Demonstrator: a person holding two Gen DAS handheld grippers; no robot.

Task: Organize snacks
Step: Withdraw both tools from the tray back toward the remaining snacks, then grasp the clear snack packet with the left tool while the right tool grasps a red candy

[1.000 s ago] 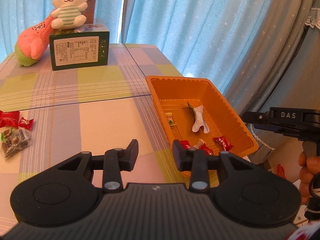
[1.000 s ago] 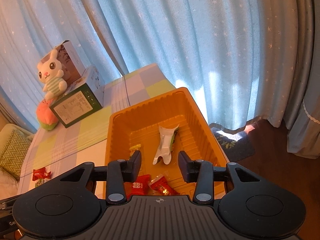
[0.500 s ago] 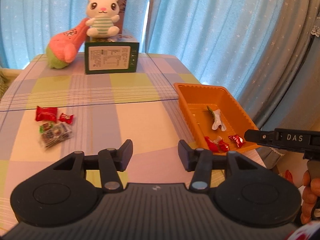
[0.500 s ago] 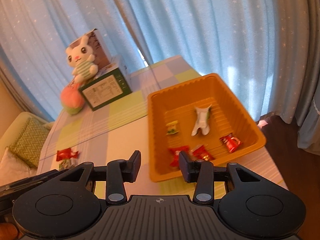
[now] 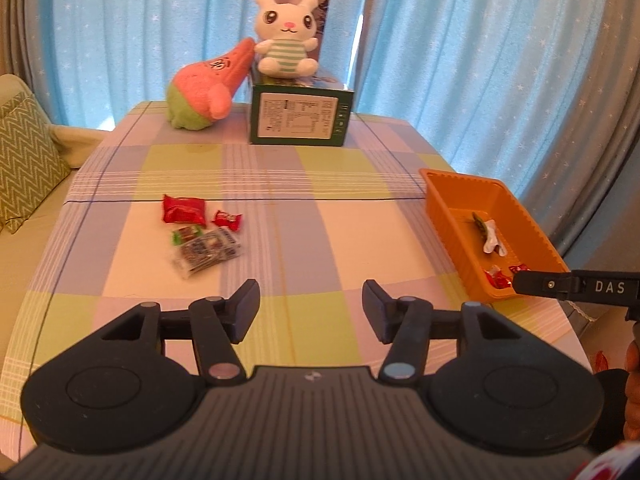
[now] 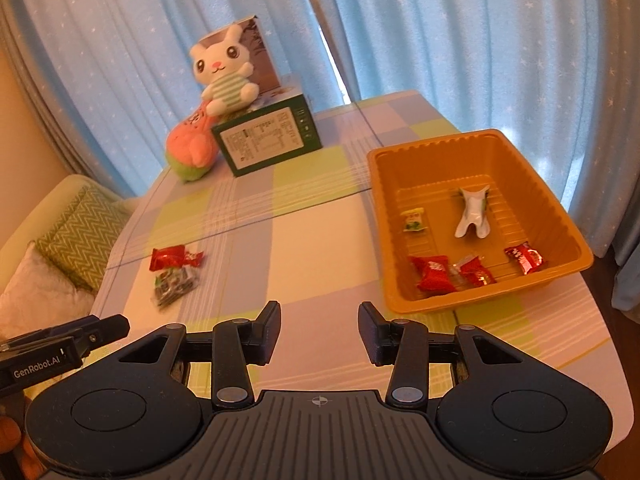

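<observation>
Orange plastic tray (image 6: 556,204) at surface's right edge holds six wrapped snacks (image 6: 434,274) (three red). Four more packets (image 5: 200,232) clustered at surface's left side, well apart from tray.

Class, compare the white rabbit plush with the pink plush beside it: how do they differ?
The white rabbit plush sits upright on the green box; the pink plush lies tilted on the table, leaning on that box. The rabbit wears green stripes; the pink plush has a plain green base. Both are soft toys.
</observation>
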